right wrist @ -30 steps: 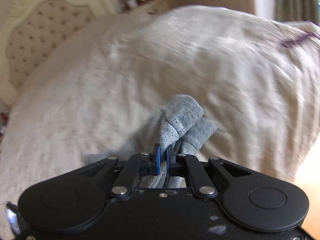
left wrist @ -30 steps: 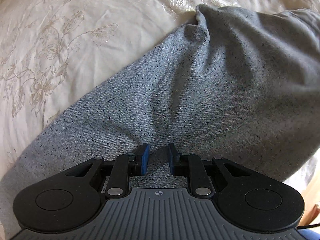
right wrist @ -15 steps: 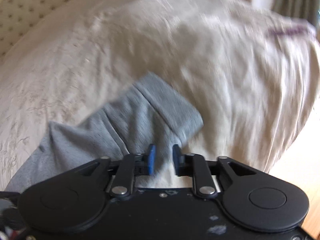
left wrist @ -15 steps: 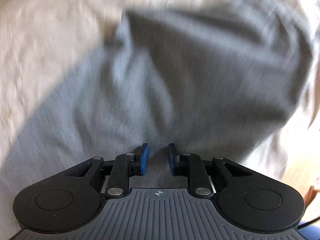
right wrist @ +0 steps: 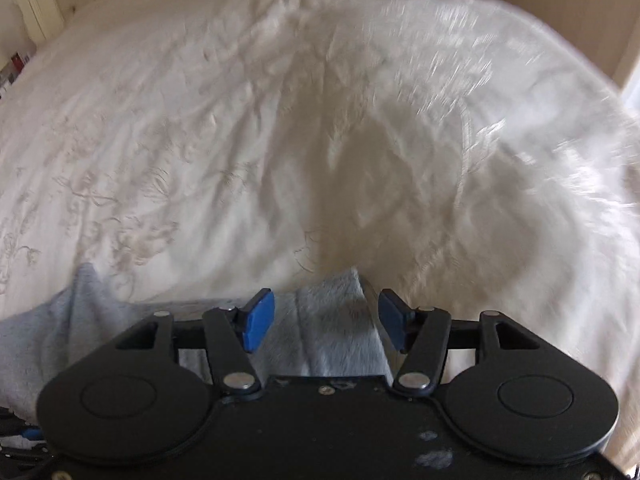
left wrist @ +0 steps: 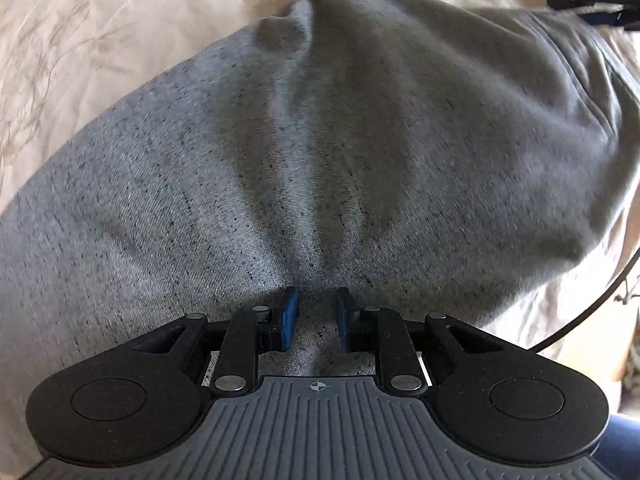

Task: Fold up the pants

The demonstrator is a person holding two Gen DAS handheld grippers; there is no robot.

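Both of our grippers sit over the grey pants (left wrist: 320, 152) lying on the cream bedspread (right wrist: 280, 128). Our left gripper (left wrist: 317, 316) pinches a fabric fold; our right gripper (right wrist: 322, 318) is spread wide above a pant cuff (right wrist: 332, 320).

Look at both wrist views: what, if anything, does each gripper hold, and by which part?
The left gripper pinches a ridge of the grey pants in mid-panel. The right gripper is open, holding nothing; the pants' end lies loose between its fingers.
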